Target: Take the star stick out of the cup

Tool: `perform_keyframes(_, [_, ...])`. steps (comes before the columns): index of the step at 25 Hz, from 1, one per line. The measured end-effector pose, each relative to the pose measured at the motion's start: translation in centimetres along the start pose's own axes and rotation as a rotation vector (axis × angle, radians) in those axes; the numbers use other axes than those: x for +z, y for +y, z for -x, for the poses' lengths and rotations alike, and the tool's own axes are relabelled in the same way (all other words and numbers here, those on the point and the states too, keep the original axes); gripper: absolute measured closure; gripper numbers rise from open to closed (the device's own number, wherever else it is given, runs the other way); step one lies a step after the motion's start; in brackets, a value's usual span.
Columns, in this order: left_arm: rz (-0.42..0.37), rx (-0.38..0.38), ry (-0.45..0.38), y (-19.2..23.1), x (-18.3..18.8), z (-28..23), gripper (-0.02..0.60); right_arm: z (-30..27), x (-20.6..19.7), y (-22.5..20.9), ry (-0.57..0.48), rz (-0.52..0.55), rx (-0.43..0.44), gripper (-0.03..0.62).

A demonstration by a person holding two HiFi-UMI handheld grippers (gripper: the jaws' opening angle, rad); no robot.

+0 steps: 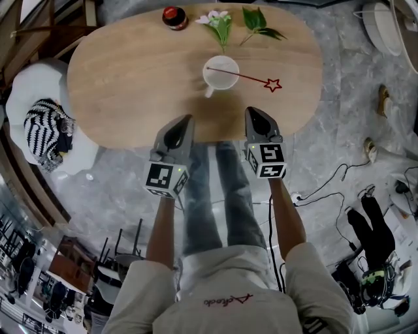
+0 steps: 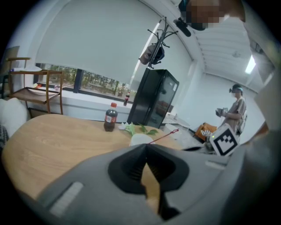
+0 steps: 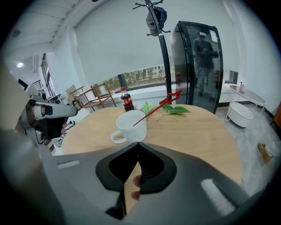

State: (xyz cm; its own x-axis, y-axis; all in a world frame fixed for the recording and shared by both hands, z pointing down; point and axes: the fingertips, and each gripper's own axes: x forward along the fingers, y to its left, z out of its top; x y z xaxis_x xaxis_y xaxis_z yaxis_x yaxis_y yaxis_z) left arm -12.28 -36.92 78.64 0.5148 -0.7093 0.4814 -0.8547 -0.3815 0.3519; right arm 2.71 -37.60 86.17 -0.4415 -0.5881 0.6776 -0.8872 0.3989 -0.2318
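A white cup stands on the oval wooden table, handle toward me. A thin red star stick leans out of it to the right, its star tip over the rim. The cup and stick show just beyond the right jaws; the left gripper view has the cup and stick farther off. My left gripper hovers at the table's near edge, shut and empty. My right gripper, also shut and empty, sits just short of the cup.
A dark soda bottle, white flowers and green leaves lie at the table's far side. A white chair with a striped cushion stands left. Cables run over the floor at right. A person stands far off.
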Motion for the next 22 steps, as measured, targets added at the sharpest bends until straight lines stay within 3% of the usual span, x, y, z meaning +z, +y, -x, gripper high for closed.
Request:
perform_keyframes(11, [-0.006,-0.009,0.009,0.5,0.3,-0.9,0.578,-3.8,4.0,-2.0,-0.083,-0.046,-0.021,0.589])
perform_keyframes(15, [-0.009,-0.015,0.009,0.4,0.5,-1.0,0.580,-4.6,4.6,-2.0,-0.096,-0.086,0.015,0.465])
perform_keyframes(22, [-0.016,-0.022,0.024,0.6,0.2,-1.1,0.580,-5.9,5.5,-2.6,-0.112,-0.092,0.010,0.454])
